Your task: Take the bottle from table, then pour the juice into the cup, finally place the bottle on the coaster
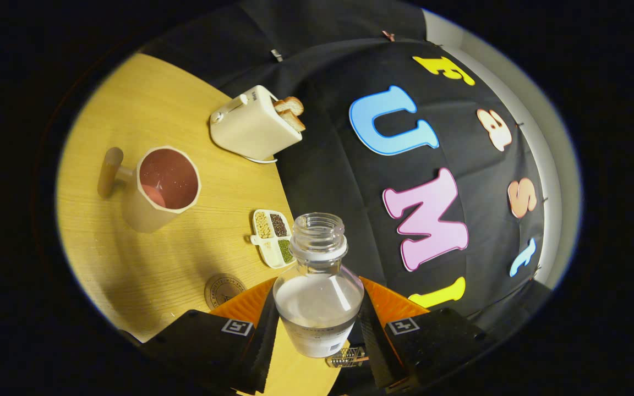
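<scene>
While the jaws pinch the bottle (318,286), the cup (161,187) stands well apart.

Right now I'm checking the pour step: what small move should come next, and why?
Probably carry the bottle toward the cup before tilting further. The gripper is shut on the bottle, its uncapped mouth points beside the divided snack tray, not over the cup, and white liquid remains inside.

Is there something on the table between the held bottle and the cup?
Nothing visible. The claw is shut on the bottle, cap off. Bare table lies toward the cup; the sectioned dish sits aside.
</scene>
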Motion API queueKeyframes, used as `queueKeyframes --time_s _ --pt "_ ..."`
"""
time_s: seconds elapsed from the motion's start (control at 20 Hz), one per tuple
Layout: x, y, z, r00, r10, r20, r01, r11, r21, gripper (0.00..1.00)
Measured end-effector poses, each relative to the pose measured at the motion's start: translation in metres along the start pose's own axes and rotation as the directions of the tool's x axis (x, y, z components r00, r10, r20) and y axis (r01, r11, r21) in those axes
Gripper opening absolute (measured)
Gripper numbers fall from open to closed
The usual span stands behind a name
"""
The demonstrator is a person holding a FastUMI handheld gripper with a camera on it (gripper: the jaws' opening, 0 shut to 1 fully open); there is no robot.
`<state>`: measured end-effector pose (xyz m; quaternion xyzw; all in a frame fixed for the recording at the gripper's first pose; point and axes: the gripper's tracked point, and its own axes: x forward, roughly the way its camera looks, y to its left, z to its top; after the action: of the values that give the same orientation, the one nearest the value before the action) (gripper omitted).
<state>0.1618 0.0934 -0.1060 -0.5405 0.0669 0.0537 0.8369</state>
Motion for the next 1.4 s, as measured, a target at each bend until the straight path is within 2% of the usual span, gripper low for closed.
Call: queueKeyframes --time_s 0.3,0.6,0.8,1.05,1.15,1.4 --pt "0.014 0.023 0.017 0.999 0.04 0.037 -0.034 0.991 -0.132 0.73" --pt "0.025 0.035 0.02 0.998 0.055 0.032 -0.047 0.978 -0.205 0.73" --pt "0.028 0.037 0.036 0.994 0.072 0.085 -0.042 0.947 -0.318 0.72" --pt "0.037 0.04 0.045 0.989 0.091 0.115 -0.037 0.914 -0.404 0.72" --pt "0.038 0.042 0.051 0.984 0.095 0.15 -0.011 0.876 -0.483 0.71" --pt "0.037 0.053 0.052 0.98 0.123 0.156 -0.022 0.848 -0.529 0.72"
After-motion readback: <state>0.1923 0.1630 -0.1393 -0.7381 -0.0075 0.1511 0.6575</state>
